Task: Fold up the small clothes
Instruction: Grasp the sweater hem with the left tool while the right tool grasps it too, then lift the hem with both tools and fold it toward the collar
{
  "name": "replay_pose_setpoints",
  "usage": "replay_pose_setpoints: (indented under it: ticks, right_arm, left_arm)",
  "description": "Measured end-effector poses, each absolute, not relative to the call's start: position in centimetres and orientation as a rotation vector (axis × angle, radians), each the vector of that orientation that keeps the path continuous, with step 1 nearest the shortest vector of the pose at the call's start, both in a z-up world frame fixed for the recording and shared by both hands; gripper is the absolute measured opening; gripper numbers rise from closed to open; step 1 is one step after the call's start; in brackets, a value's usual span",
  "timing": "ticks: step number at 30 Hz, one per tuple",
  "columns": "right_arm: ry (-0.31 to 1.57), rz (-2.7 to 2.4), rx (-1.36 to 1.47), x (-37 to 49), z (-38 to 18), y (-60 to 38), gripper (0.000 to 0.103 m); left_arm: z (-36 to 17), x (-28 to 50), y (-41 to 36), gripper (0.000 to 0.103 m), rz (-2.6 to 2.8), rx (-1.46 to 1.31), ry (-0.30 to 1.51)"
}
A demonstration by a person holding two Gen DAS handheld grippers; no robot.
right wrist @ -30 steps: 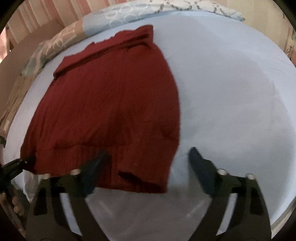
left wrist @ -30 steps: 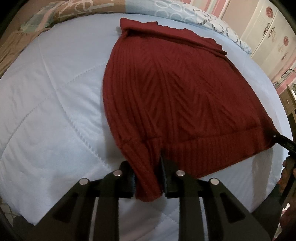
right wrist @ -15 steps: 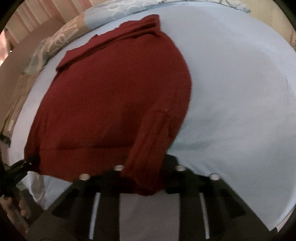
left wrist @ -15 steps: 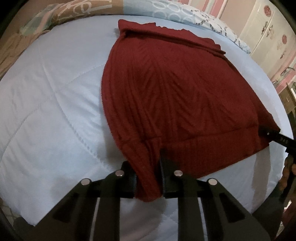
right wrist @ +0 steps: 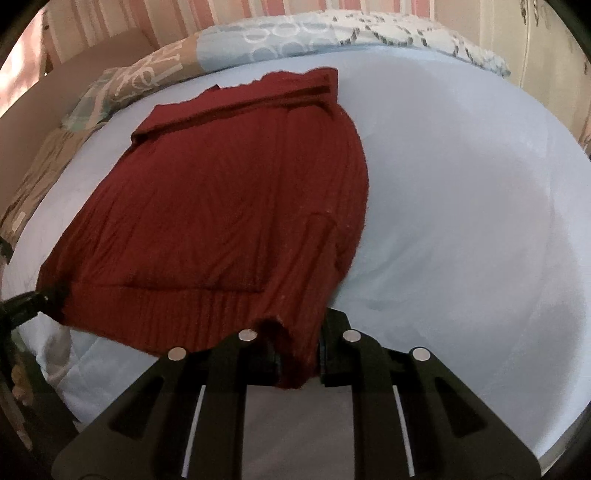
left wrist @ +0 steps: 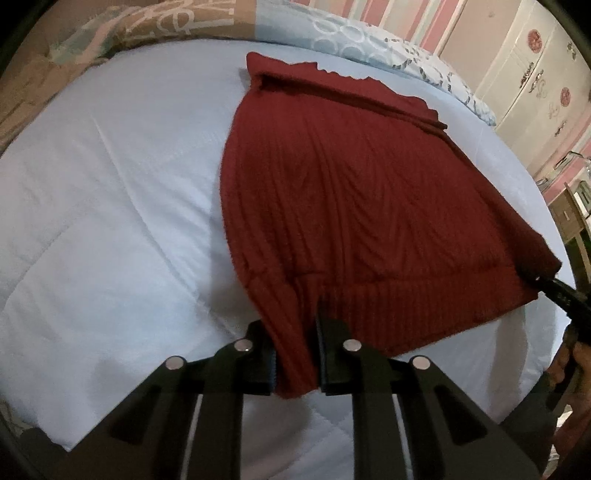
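Note:
A dark red ribbed knit sweater lies spread on a pale blue quilted bed, collar end far, hem near. My left gripper is shut on the sweater's near left hem corner. My right gripper is shut on the near right hem corner of the sweater. The right gripper's tip also shows at the right edge of the left wrist view, and the left gripper's tip shows at the left edge of the right wrist view. Both corners are slightly raised off the bed.
Patterned pillows line the far edge of the bed. A white cabinet stands at the far right, with a wooden piece of furniture beside the bed. Striped pink wall lies behind.
My right gripper moved in from open and empty and shut on the sweater's right hem corner. My left gripper kept its hold. The hem has lifted a little.

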State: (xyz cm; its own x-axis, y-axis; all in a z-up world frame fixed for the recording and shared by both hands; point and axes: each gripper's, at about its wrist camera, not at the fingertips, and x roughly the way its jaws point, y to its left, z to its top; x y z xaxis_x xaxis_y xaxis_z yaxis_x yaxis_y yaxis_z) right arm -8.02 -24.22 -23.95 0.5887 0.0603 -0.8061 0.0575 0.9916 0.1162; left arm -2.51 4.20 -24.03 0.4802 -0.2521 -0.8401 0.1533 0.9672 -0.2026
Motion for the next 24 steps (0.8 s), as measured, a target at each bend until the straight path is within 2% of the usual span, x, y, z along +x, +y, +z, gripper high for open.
replay_pose_setpoints:
  ticks: [9, 18, 24]
  right_arm:
    - [0.84, 0.032, 0.122, -9.7, -20.6, -24.1, 0.013]
    - [0.828, 0.074, 0.1, -12.1, -18.1, -23.9, 0.013]
    - [0.803, 0.078, 0.101, -10.9, -16.9, -24.2, 0.013]
  left_arm:
    - [-21.4, -3.6, 5.9, 0.014, -0.236, -0.135, 0.955]
    - [-19.2, -6.2, 6.4, 0.014, -0.24, -0.114, 0.907]
    - [-16.9, -4.9, 6.9, 0.014, -0.243, -0.134, 0.858]
